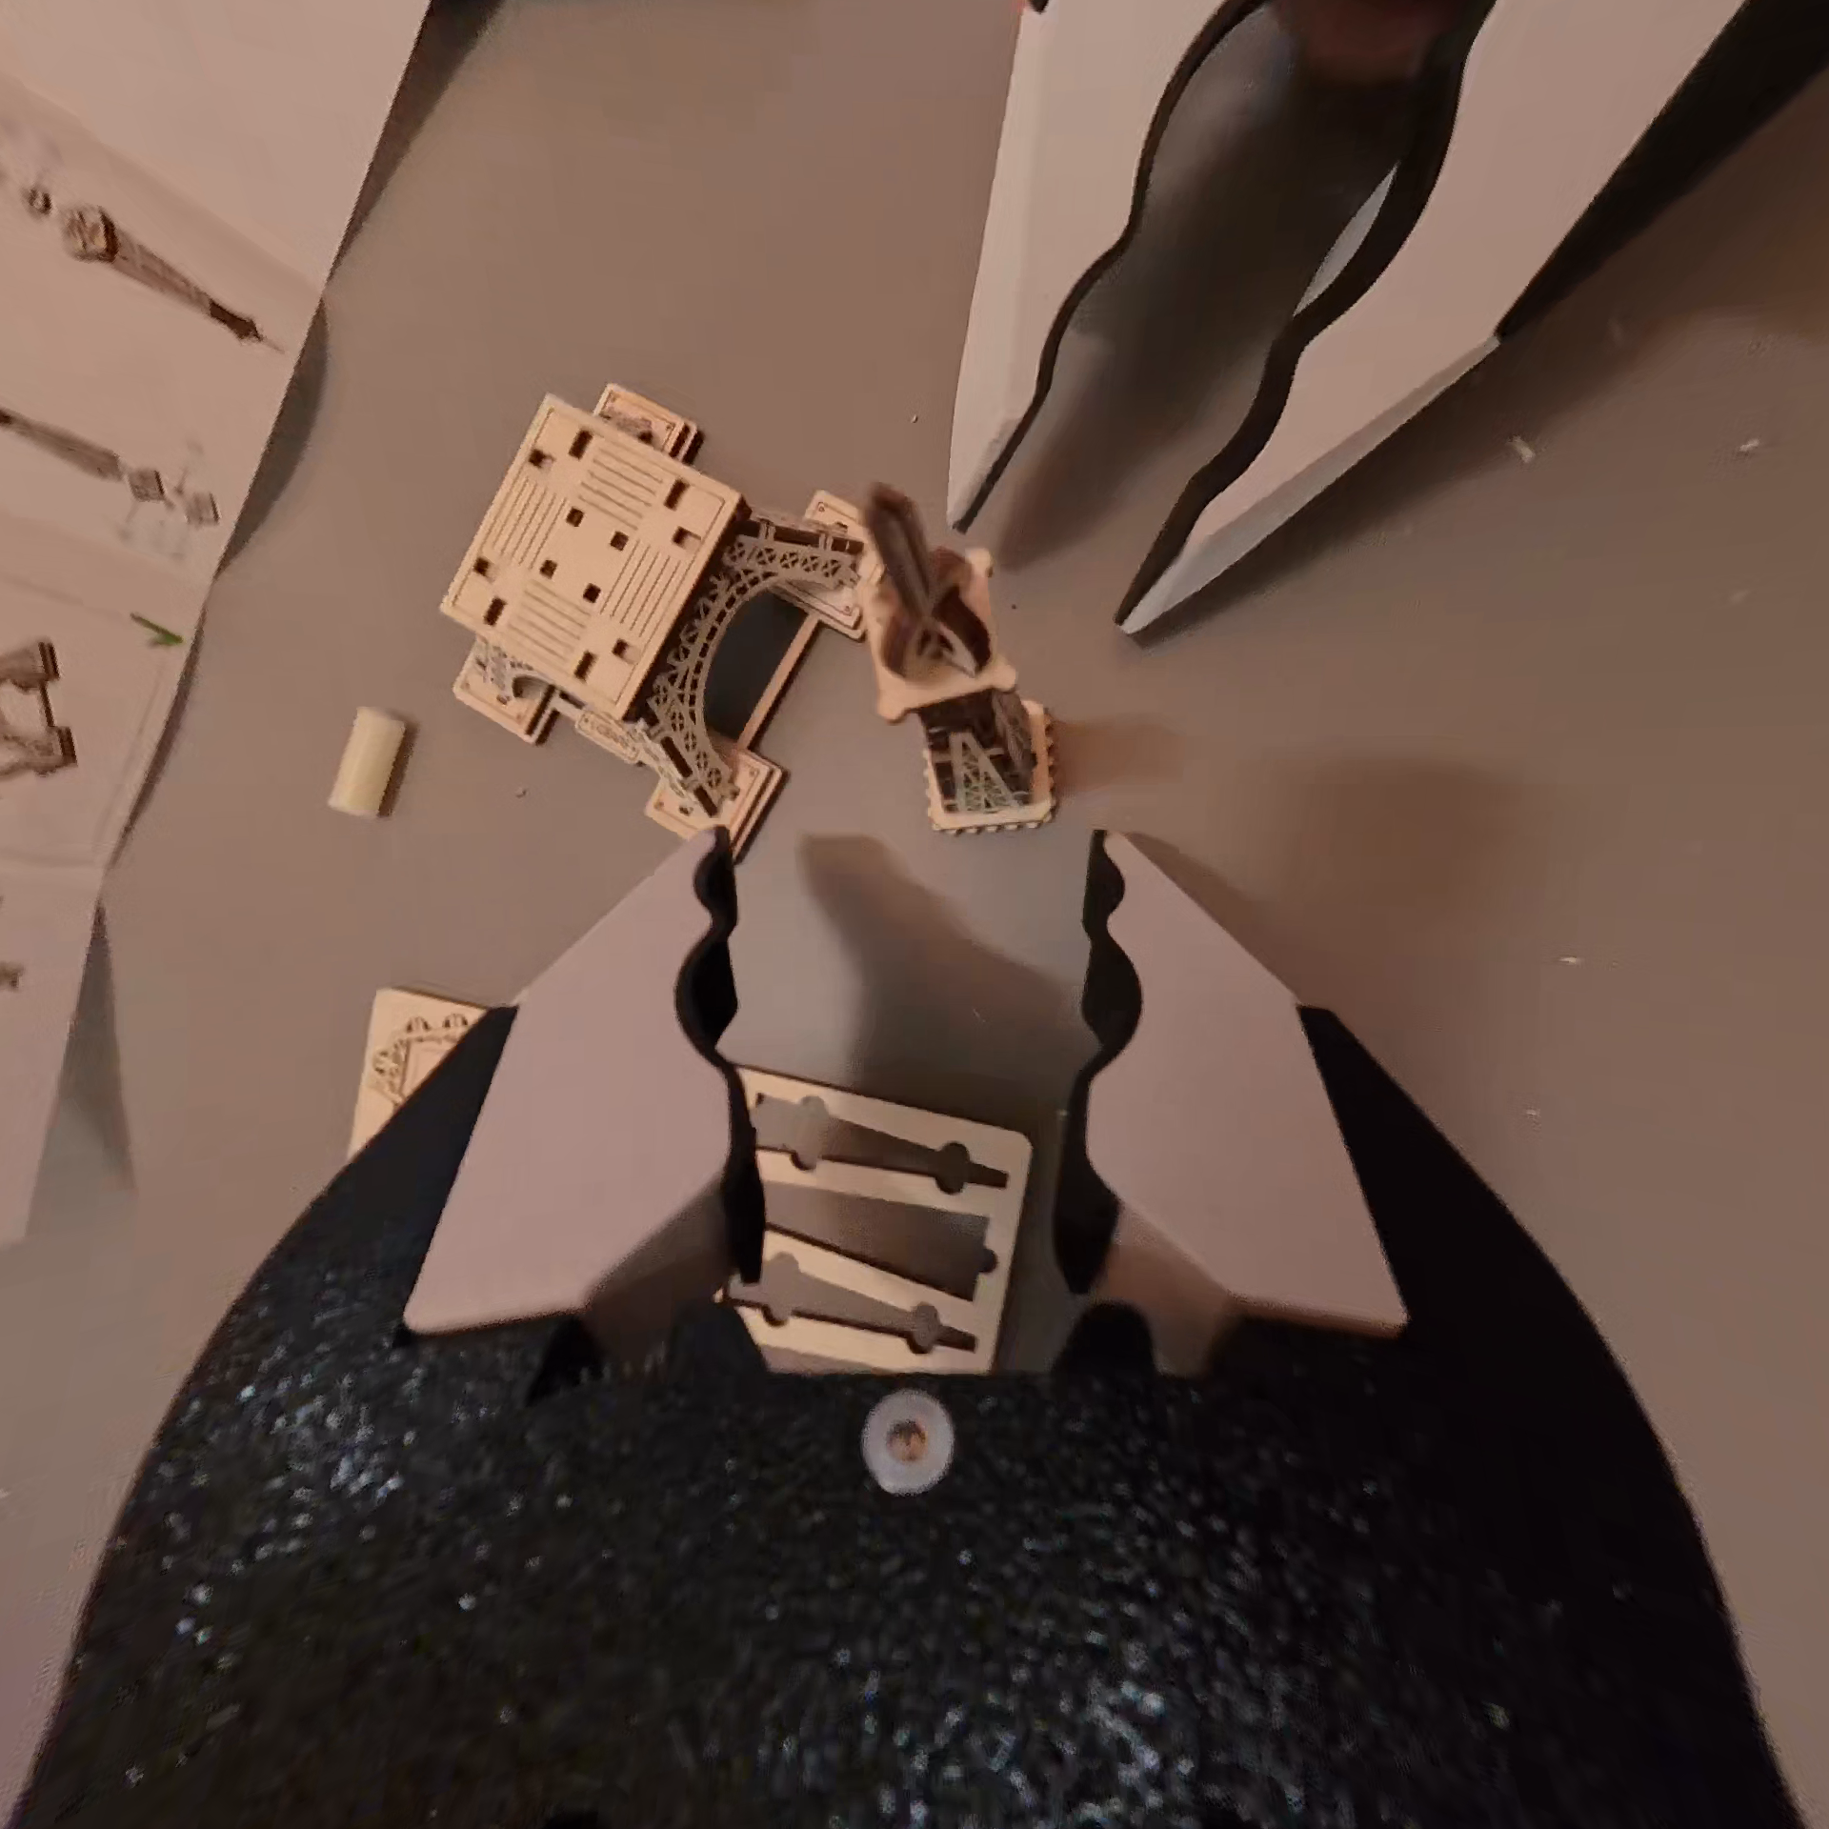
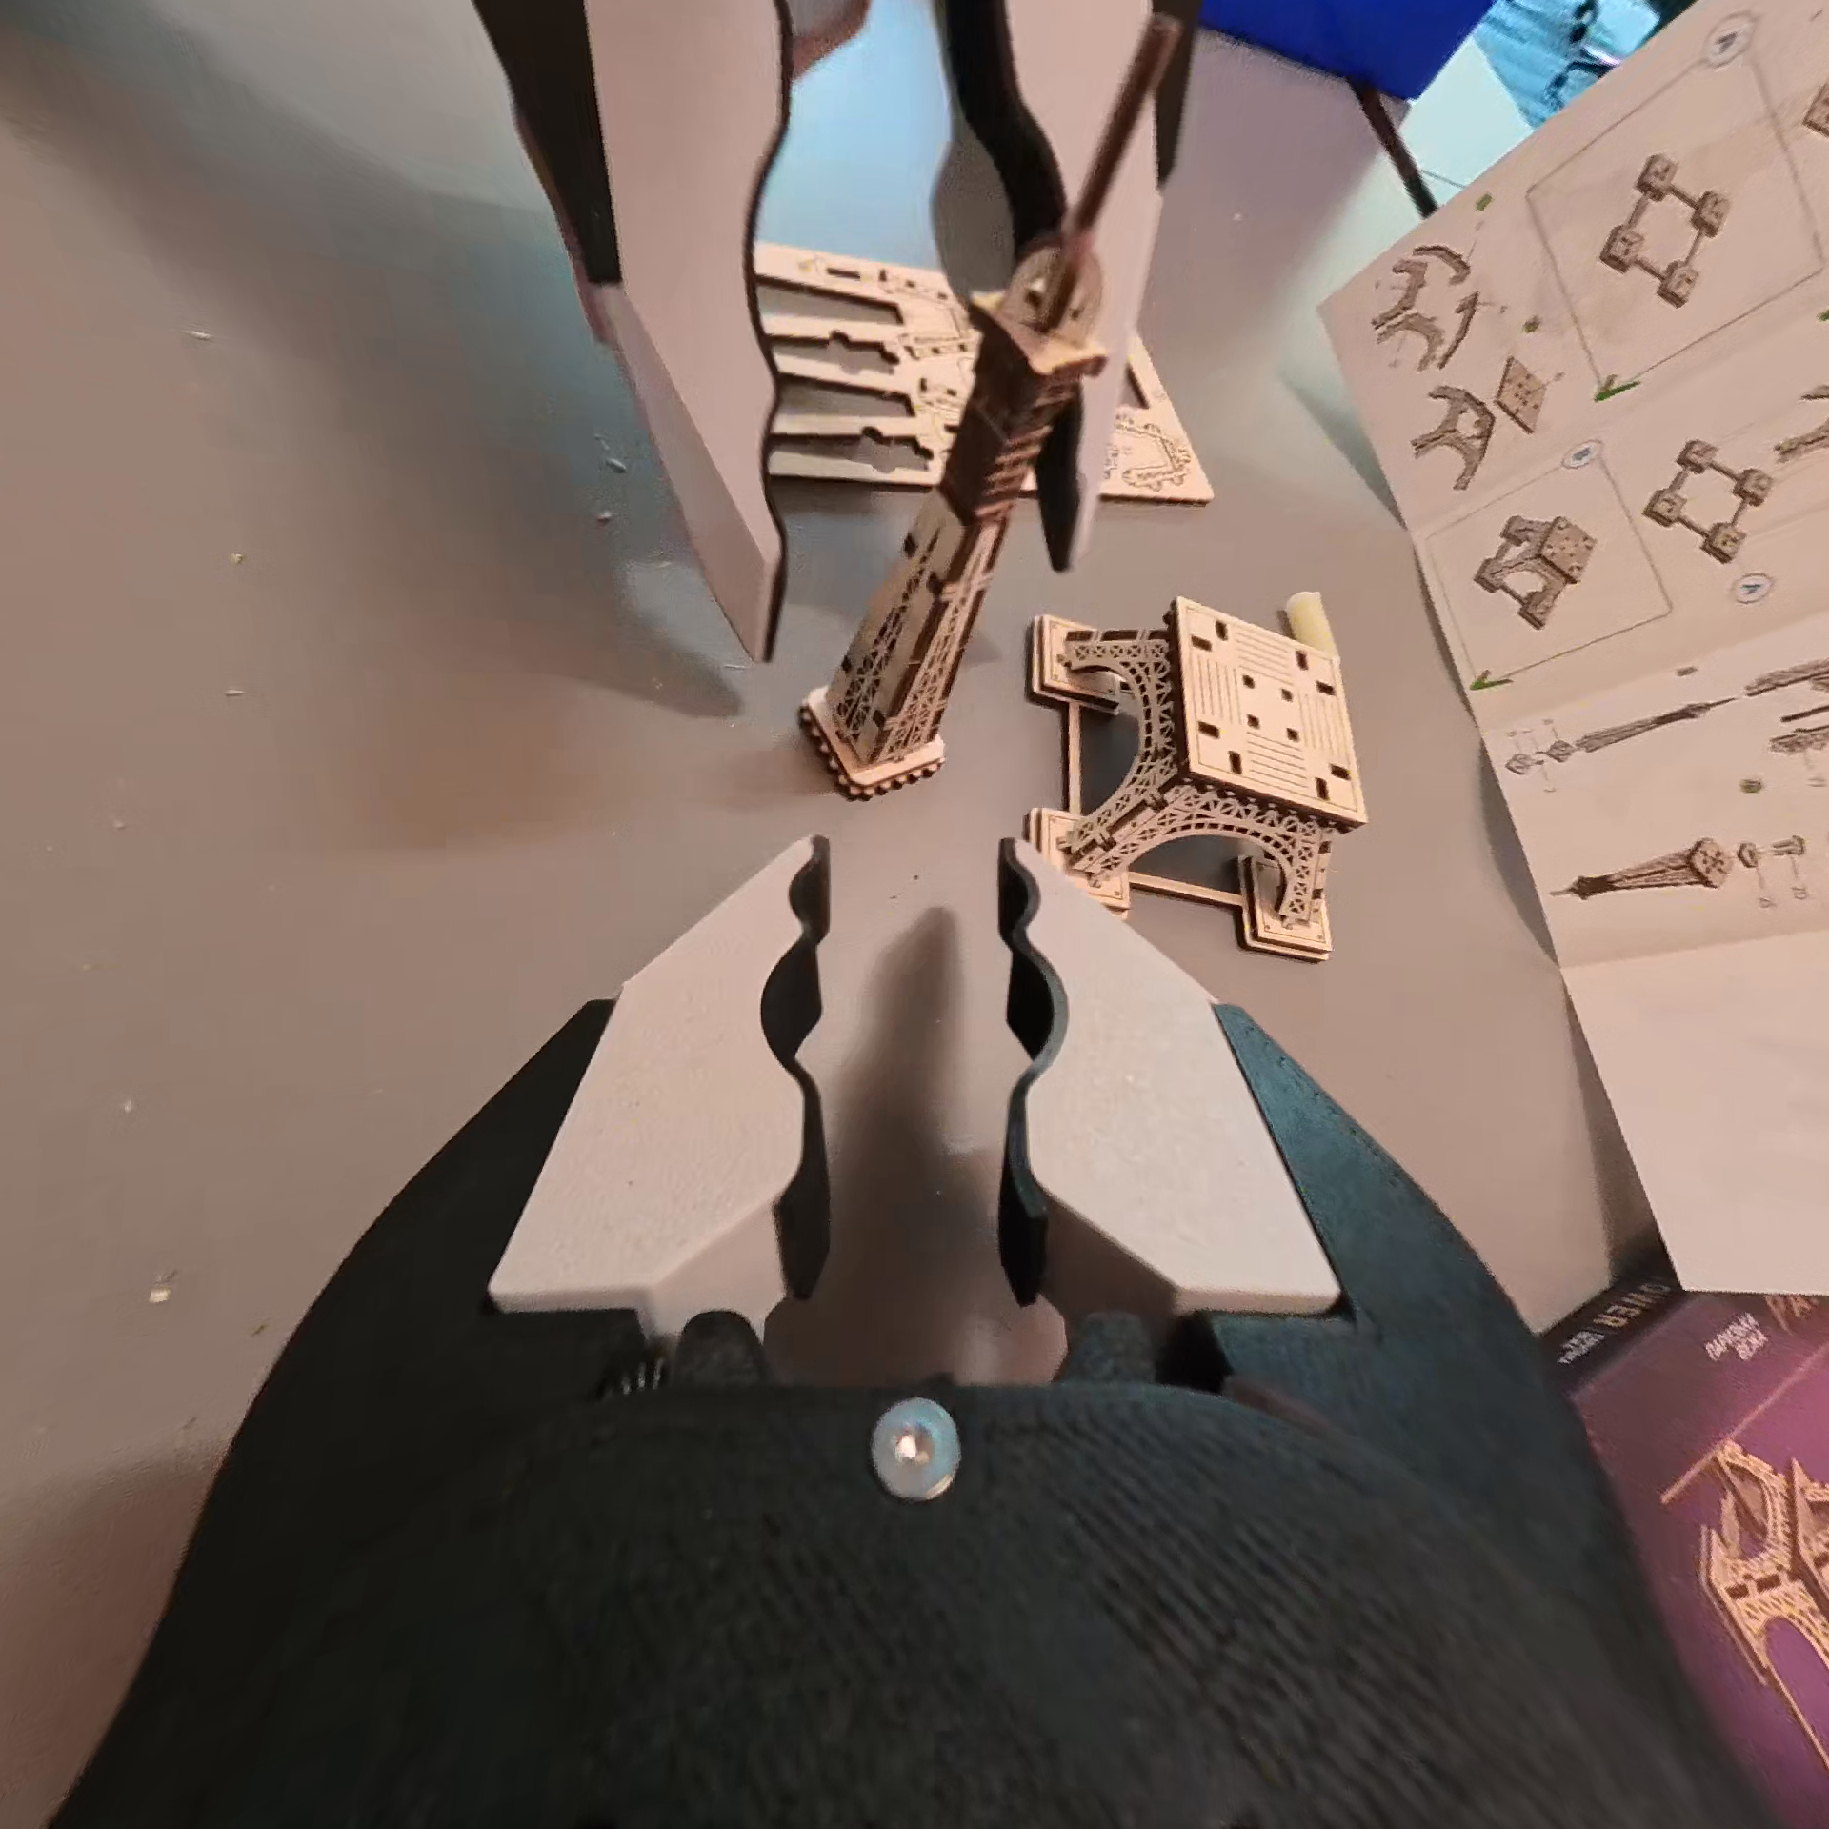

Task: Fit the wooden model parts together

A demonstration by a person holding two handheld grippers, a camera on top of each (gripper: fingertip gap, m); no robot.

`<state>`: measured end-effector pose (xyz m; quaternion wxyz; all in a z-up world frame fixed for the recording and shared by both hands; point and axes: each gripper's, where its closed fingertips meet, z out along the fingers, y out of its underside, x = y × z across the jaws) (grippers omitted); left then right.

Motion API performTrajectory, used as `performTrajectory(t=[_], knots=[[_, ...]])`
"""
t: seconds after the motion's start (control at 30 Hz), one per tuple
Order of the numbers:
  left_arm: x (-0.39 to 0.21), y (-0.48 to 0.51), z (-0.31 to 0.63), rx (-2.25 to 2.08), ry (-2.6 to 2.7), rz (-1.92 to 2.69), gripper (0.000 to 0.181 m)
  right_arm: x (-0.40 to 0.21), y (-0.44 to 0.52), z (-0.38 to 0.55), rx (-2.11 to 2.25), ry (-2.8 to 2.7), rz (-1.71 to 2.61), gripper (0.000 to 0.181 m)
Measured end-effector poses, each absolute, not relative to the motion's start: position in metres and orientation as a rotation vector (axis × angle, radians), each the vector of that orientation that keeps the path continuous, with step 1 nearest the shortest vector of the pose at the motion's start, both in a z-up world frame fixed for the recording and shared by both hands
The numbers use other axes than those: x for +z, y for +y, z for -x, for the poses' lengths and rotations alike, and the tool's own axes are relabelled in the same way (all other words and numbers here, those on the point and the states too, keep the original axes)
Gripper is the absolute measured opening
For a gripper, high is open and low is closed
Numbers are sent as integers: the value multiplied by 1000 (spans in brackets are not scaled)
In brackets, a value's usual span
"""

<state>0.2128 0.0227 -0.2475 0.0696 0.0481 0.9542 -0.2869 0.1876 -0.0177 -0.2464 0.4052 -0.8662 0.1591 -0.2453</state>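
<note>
The wooden tower's upper section (image 1: 990, 772) stands tilted on its small square foot on the grey table (image 1: 1386, 891), its spire blurred. The arched tower base (image 1: 604, 584) stands just to its left. My left gripper (image 1: 909, 851) is open wide and empty, with its tips short of both parts. My right gripper (image 2: 911, 851) is open and empty, a little short of the upper section (image 2: 891, 693) and the base (image 2: 1217, 752). In the right wrist view the left gripper's fingers (image 2: 693, 445) stand on either side of the upper section, without touching it.
Punched-out wooden sheets (image 1: 881, 1217) lie under my left gripper, and another sheet (image 1: 406, 1059) lies beside it. A pale wax stick (image 1: 368, 762) lies left of the base. The instruction sheet (image 2: 1633, 495) and a purple box (image 2: 1702, 1485) lie at the right. The left gripper's tips are roughly 6 cm from the right gripper's. About 11 cm separates my left fingertips from the pale wax stick (image 1: 368, 762). It turns up in the right wrist view (image 2: 1314, 631) as well.
</note>
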Motion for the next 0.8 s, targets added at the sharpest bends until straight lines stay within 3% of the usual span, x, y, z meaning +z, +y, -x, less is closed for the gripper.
performTrajectory(t=[0.07, 0.23, 0.27, 0.57, 0.8], knots=[[-240, 18, -211, -941, 2882, -38, 46, -245, -16, -188, -618, 407, 2176, 30], [-251, 11, -198, -934, 2947, -56, 34, -241, -16, -189, -627, 418, 2158, 29], [-251, 8, -199, -943, 2925, -94, 16, -241, -17, -189, -629, 415, 2162, 29], [-251, -2, -180, -1033, 2931, -570, 16, -222, -12, -178, -550, 360, 2103, 21], [-252, -2, -179, -984, 3001, -623, 16, -230, -6, -178, -508, 368, 2098, 19]])
